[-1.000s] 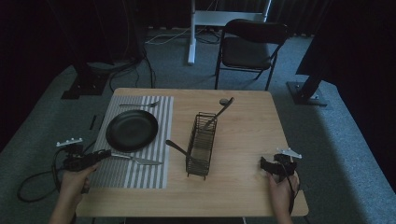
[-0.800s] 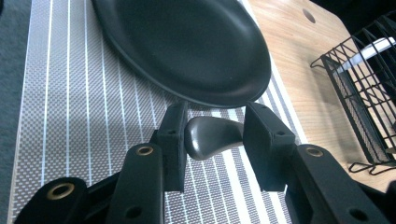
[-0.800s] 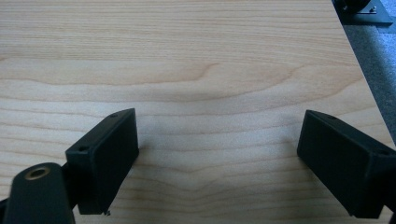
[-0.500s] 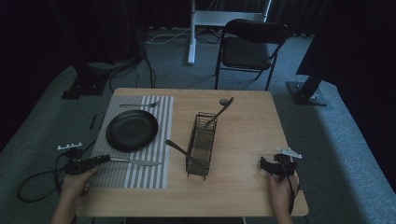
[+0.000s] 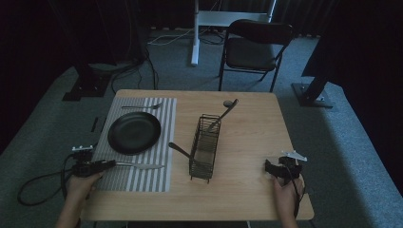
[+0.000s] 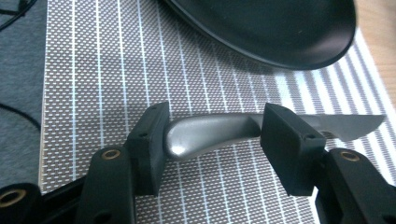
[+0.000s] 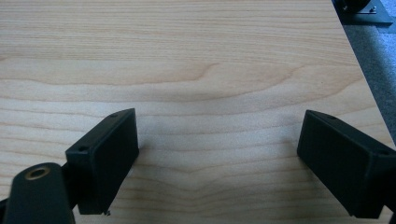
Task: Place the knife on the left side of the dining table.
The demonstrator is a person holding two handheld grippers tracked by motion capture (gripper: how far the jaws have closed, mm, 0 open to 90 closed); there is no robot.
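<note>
The table is pale wood with a smooth, matt grain. The placemat is a woven grey cloth with white stripes. The plate is black and softly glossy. The knife is brushed metal with a dull shine. The basket is thin black wire.

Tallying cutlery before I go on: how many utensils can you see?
4. A fork on the placemat's far edge, a knife at its near edge between the left gripper's jaws, two dark-handled utensils leaning in the wire caddy; more may hide inside.
</note>
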